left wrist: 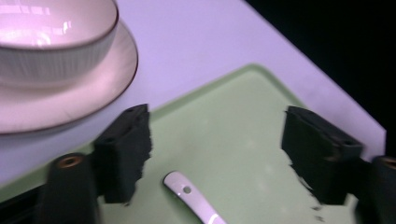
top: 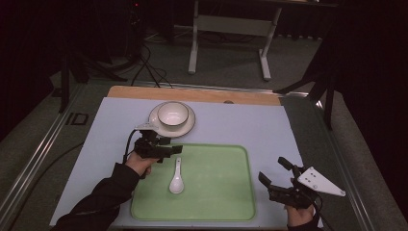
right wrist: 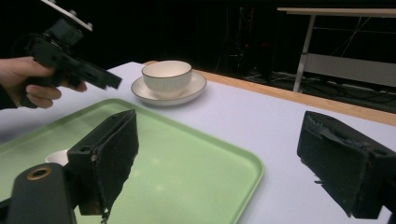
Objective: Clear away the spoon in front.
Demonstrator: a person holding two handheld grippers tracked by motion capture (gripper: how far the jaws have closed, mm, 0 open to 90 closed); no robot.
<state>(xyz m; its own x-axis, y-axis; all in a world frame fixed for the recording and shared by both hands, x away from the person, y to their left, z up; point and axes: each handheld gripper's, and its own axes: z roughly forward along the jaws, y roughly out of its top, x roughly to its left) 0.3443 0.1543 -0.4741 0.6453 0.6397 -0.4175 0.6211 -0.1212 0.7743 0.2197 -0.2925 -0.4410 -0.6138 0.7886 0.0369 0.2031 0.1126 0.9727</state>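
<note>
A big pale sheet (top: 250,122) covers the table, and a strip of bare wood (top: 192,94) shows along its far edge. Past the table, on the dark floor, stand the white legs of another table (top: 228,29).

A green tray (top: 216,192) lies flat on the sheet, near the person. A small white spoon (top: 176,179) lies in the tray on its left side. Its scoop end is toward the person and its handle points away. Nothing is on top of the spoon and nothing sits around it in the tray.

Just behind the tray, on the sheet, there is a white plate (top: 188,126) with a dark rim. A white bowl (top: 172,113) stands upright on the plate. The bowl looks empty.

The left gripper (top: 172,150) hangs over the far left corner of the tray, between the plate and the spoon. In the left gripper view its two black jaws are spread wide. The spoon handle (left wrist: 187,190) shows low down between them, but the jaws do not touch it. They hold nothing.

The right gripper (top: 273,174) is just past the right edge of the tray, near the person, well apart from the spoon. In the right gripper view its jaws are spread wide too, with nothing in them. One jaw is over the tray (right wrist: 187,163) and the other is over the sheet (right wrist: 280,135).
</note>
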